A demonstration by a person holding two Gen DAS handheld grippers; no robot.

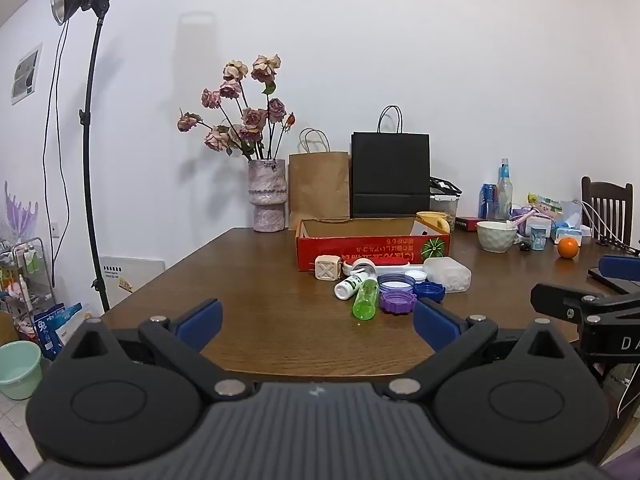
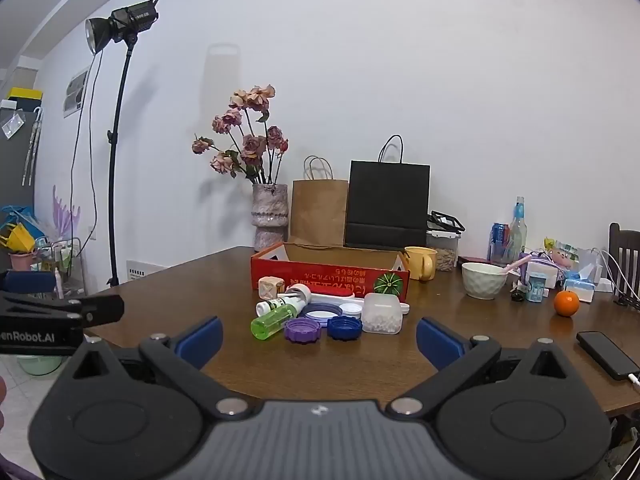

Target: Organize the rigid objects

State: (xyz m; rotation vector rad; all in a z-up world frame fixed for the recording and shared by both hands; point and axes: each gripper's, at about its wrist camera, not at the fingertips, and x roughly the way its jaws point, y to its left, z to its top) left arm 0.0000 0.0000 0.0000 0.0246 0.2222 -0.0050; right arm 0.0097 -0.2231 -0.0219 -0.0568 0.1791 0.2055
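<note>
A red cardboard box point(image 1: 372, 249) point(image 2: 332, 276) stands open on the brown table. In front of it lies a cluster: a green bottle point(image 1: 365, 297) point(image 2: 273, 321), a white bottle point(image 1: 350, 285), a purple lid point(image 1: 397, 302) point(image 2: 302, 329), a blue lid point(image 1: 429, 291) point(image 2: 344, 327), a clear plastic box point(image 1: 448, 274) point(image 2: 382, 313), a beige cube point(image 1: 328, 267) point(image 2: 270, 287) and a red-and-white lint brush point(image 1: 380, 265). My left gripper point(image 1: 316, 326) and right gripper point(image 2: 318, 340) are both open and empty, held at the table's near edge, short of the cluster.
A vase of dried roses point(image 1: 269, 196), a brown bag point(image 1: 318, 185) and a black bag point(image 1: 390, 176) stand behind the box. A yellow mug point(image 2: 420, 262), white bowl point(image 2: 483, 280), orange point(image 2: 566, 303) and phone point(image 2: 608, 354) lie to the right. A light stand point(image 1: 92, 152) stands at left.
</note>
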